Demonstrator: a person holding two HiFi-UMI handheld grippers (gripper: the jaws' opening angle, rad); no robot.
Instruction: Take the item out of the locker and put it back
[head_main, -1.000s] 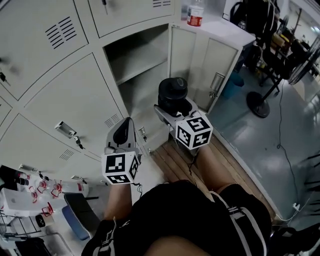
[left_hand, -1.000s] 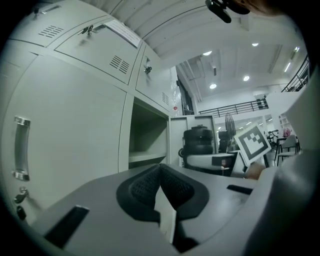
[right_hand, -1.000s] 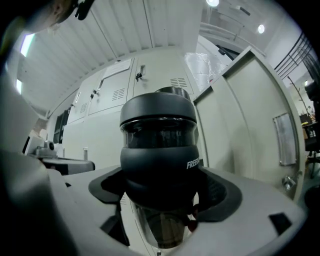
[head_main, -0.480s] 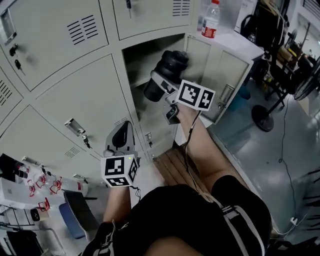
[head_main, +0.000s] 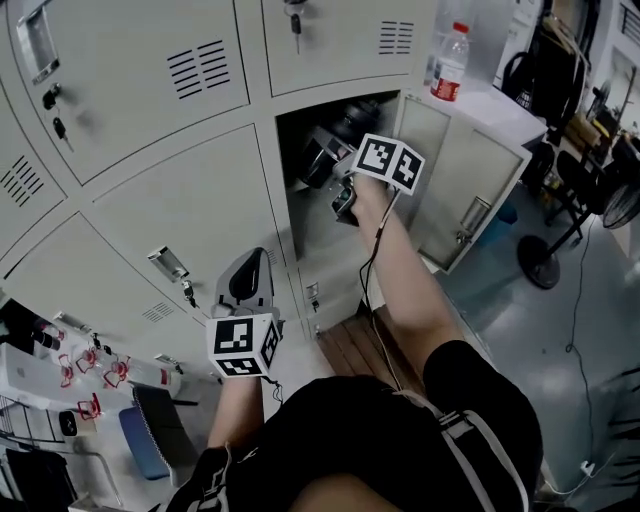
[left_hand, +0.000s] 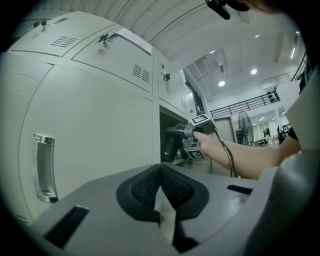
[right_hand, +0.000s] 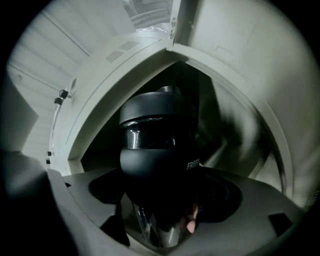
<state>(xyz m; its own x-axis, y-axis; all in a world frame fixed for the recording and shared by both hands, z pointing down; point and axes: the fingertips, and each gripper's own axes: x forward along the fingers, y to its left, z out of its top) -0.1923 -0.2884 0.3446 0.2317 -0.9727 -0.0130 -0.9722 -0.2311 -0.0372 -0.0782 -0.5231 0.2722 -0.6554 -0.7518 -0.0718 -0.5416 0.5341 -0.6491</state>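
A black insulated flask (head_main: 352, 120) sits between the jaws of my right gripper (head_main: 328, 150), which is shut on it. The gripper holds it at the mouth of the open locker compartment (head_main: 300, 215), partly inside the dark opening. In the right gripper view the flask (right_hand: 159, 145) fills the middle, with the right gripper (right_hand: 160, 205) clamped round its lower body and the locker's interior behind. My left gripper (head_main: 252, 272) hangs lower, in front of the shut locker doors, jaws shut on nothing. In its own view the left gripper (left_hand: 161, 197) faces the flask (left_hand: 170, 145) from the side.
The compartment's door (head_main: 470, 190) stands swung open to the right. A plastic water bottle (head_main: 450, 62) stands on the low cabinet beside it. Shut lockers with handles (head_main: 165, 265) and keys fill the left. A fan stand (head_main: 545, 270) and cable lie on the floor at right.
My right gripper has lifted the flask from low by the floor up and forward into the open compartment's mouth. The left gripper has barely moved.
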